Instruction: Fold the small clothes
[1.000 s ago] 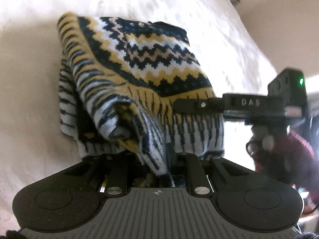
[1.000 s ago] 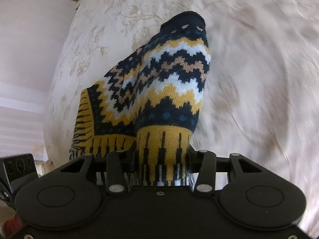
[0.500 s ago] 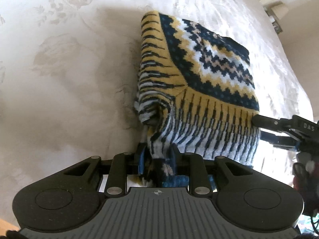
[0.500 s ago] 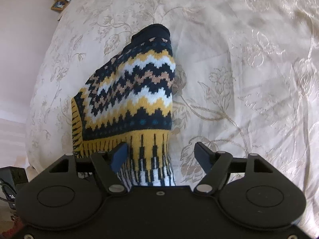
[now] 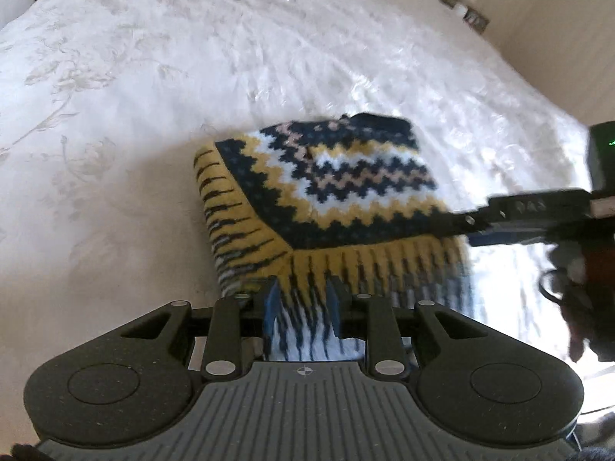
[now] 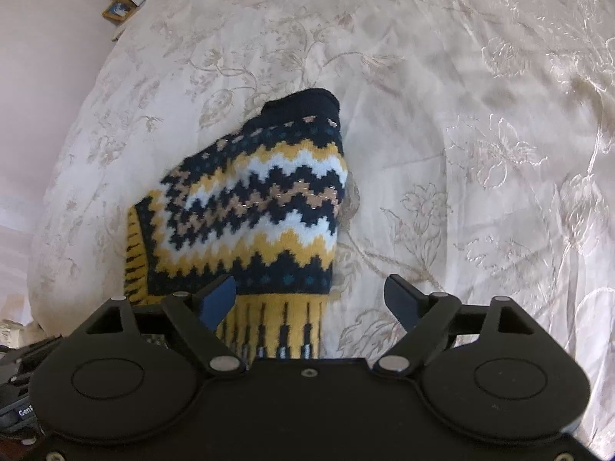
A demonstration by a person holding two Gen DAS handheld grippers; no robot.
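Observation:
A folded knit sweater (image 5: 326, 192) with navy, yellow, white and tan zigzags lies on the bed. My left gripper (image 5: 301, 299) sits at its near edge, the jaws narrow, and the white striped hem fills the gap between the blue pads. In the right wrist view the sweater (image 6: 261, 207) lies ahead and to the left. My right gripper (image 6: 311, 299) has its jaws opening wide. The yellow hem lies between them beside the left pad, and neither pad presses on it. From the left wrist view the right gripper (image 5: 457, 226) reaches in over the sweater's right corner.
A cream bedspread (image 6: 461, 153) with a floral weave spreads around the sweater on all sides. A small shelf with objects (image 6: 123, 4) stands past the bed's far left corner. A hand in a dark red sleeve (image 5: 592, 269) holds the right gripper.
My right jaws have spread apart and let go of the yellow hem. The left gripper has swung round, so the sweater now lies straight ahead of it, and its jaws stand slightly wider.

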